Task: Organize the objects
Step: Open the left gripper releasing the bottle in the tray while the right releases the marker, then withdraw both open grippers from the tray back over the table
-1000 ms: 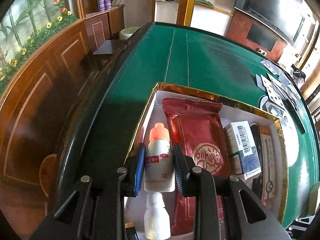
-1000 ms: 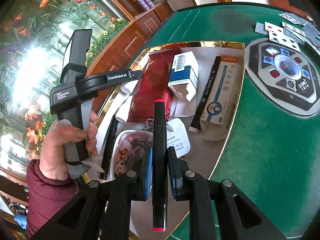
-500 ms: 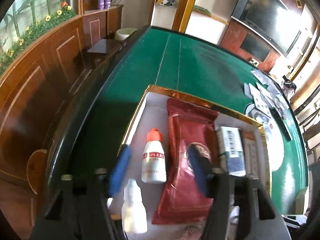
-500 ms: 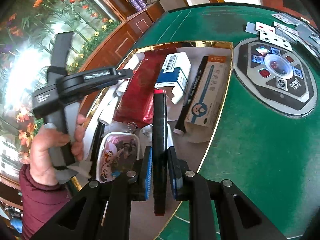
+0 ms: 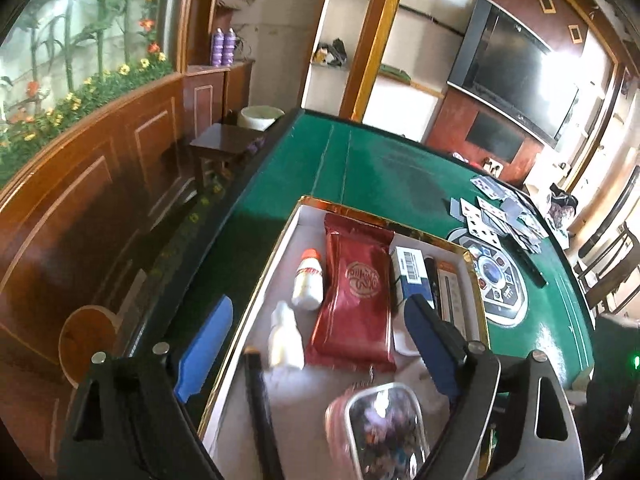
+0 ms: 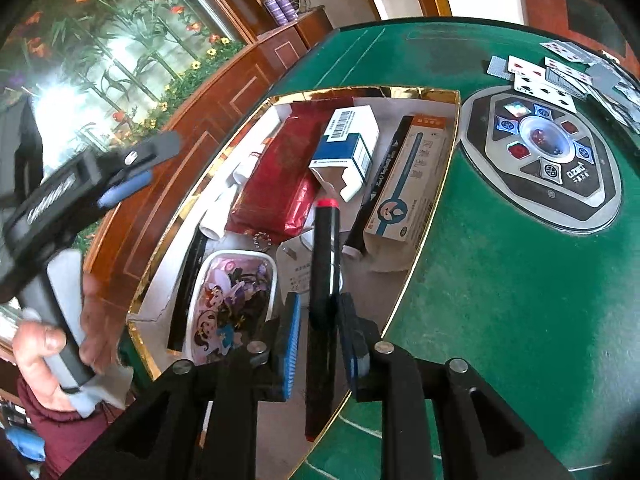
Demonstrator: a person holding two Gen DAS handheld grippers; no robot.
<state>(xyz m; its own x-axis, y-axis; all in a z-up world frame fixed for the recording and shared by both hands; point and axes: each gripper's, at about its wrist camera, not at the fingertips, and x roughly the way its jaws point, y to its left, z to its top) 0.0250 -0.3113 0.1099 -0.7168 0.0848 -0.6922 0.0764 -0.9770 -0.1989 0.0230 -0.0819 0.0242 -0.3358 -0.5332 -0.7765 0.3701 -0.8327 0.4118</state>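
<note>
Left gripper [image 5: 316, 344] hangs above the gold-rimmed box [image 5: 466, 254], jaws spread wide, nothing between them. Below it, in the middle of the left-wrist frame, the orange-capped bottle [image 5: 307, 285] lies flat on the box floor just beside the red foil pouch [image 5: 357, 296], a small white dropper bottle [image 5: 285, 338] near its base. Over on the right side, the right gripper [image 6: 320, 340] is clamped on a black marker [image 6: 326, 276], red tip pointing up-frame over the box, above the cartoon-printed tin [image 6: 232, 302]. Blue-and-white carton [image 6: 349, 145] and toothpaste box [image 6: 412, 184] sit further up. Playing cards [image 6: 560, 76] scatter across the green felt table [image 6: 500, 300], upper right.
</note>
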